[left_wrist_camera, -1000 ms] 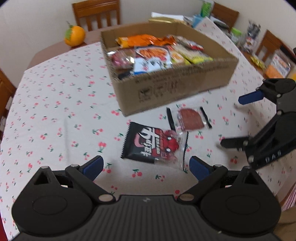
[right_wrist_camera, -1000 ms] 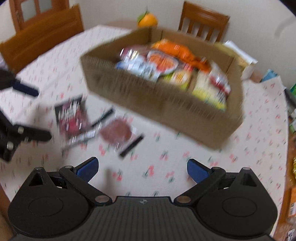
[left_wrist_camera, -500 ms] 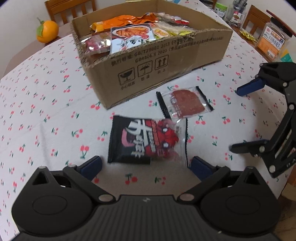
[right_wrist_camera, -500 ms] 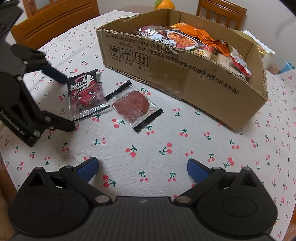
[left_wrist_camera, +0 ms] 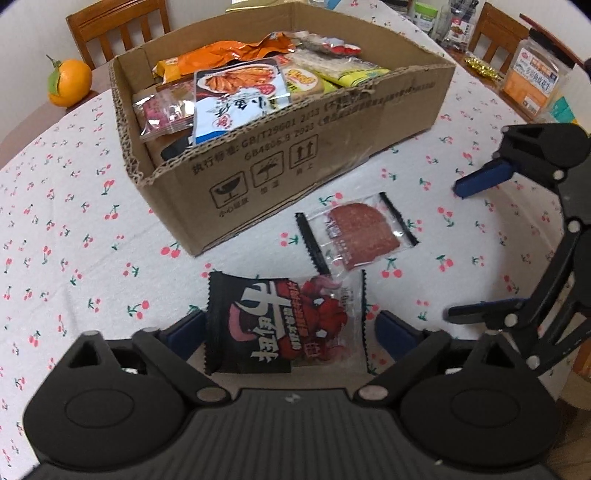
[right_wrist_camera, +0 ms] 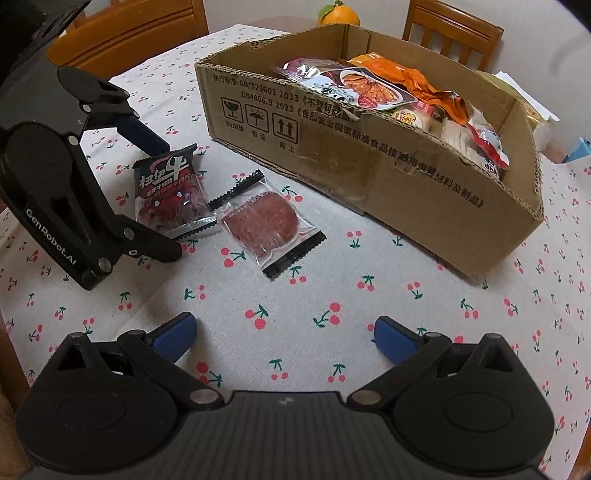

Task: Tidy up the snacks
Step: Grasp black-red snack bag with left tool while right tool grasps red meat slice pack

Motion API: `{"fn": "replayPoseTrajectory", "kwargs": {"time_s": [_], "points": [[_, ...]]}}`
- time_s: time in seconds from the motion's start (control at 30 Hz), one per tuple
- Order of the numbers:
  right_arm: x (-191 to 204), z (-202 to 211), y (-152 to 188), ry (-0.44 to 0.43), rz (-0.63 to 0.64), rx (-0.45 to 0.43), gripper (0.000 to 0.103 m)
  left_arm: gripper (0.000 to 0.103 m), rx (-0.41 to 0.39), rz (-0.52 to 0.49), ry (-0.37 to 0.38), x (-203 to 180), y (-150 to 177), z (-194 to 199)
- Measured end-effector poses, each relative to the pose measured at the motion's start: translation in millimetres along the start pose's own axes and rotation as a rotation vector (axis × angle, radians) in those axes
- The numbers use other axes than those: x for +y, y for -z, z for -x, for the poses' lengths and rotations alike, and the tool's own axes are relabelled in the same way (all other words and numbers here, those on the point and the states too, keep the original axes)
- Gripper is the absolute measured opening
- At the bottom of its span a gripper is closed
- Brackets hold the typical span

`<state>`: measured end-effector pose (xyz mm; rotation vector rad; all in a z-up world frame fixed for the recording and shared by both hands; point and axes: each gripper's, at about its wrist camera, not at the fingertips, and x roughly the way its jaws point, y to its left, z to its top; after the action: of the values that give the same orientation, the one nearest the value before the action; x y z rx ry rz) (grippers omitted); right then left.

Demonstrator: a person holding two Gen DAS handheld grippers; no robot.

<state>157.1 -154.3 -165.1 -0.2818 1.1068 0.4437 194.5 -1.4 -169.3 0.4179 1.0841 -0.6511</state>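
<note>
A black snack pack [left_wrist_camera: 280, 321] with red print lies flat on the cherry-print tablecloth [left_wrist_camera: 74, 229]. My left gripper [left_wrist_camera: 290, 332] points down over it and its jaws are closing, with the pack between the blue pads [left_wrist_camera: 393, 332]; I see no pad pressing on it. Just beyond lies a clear pack with a red meat slice [left_wrist_camera: 356, 236]. A cardboard box [left_wrist_camera: 295, 177] full of snacks stands behind both. My right gripper [right_wrist_camera: 282, 334] hovers open over bare cloth with nothing in it, to the right of the packs [right_wrist_camera: 264, 221].
An orange [left_wrist_camera: 68, 83] sits on the table behind the box. Wooden chairs [left_wrist_camera: 118, 29] ring the table. Jars and packets [left_wrist_camera: 532, 85] crowd the far right. The right gripper [left_wrist_camera: 454, 253] hangs close to the left gripper's right side.
The left gripper came forward and down, so the black pack now lies between its fingers, and its jaws have narrowed. The right gripper has hardly moved.
</note>
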Motion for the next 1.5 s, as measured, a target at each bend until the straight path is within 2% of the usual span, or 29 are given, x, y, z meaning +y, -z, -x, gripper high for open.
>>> {"fn": "replayPoseTrajectory", "kwargs": {"time_s": [0.13, 0.27, 0.43, 0.57, 0.7, 0.93, 1.13, 1.3, 1.5], "points": [[0.3, -3.5, -5.2, -0.012, 0.025, -0.002, 0.103, 0.082, -0.005, 0.021, -0.008, 0.1, 0.3, 4.6], [1.3, -9.2, -15.0, -0.038, 0.071, -0.009, 0.103, 0.082, -0.001, 0.081, -0.022, 10.3, 5.5, 8.9], [3.6, -19.3, -32.8, -0.079, 0.144, -0.018, 0.103, 0.08, -0.001, 0.22, -0.055, 32.2, 18.3, 20.1], [8.5, -28.1, -49.2, -0.108, 0.191, -0.026, 0.103, 0.08, -0.002, 0.279, -0.063, 41.4, 25.0, 24.2], [16.9, -31.2, -57.2, -0.122, 0.211, -0.014, 0.103, 0.08, -0.009, 0.285, -0.068, 42.9, 27.3, 26.7], [47.9, -22.3, -43.0, -0.167, 0.304, 0.031, 0.103, 0.08, -0.015, 0.293, -0.062, 43.7, 28.3, 27.2], [44.3, -29.3, -55.2, -0.117, 0.206, 0.012, 0.103, 0.08, -0.02, 0.29, -0.067, 45.0, 28.5, 29.6], [38.8, -28.7, -61.4, -0.084, 0.143, -0.023, 0.088, 0.08, -0.029, 0.272, -0.063, 44.8, 28.5, 32.5], [38.9, -20.5, -61.9, -0.059, 0.11, -0.052, 0.052, 0.078, -0.032, 0.268, -0.038, 46.8, 29.0, 34.7]]}}
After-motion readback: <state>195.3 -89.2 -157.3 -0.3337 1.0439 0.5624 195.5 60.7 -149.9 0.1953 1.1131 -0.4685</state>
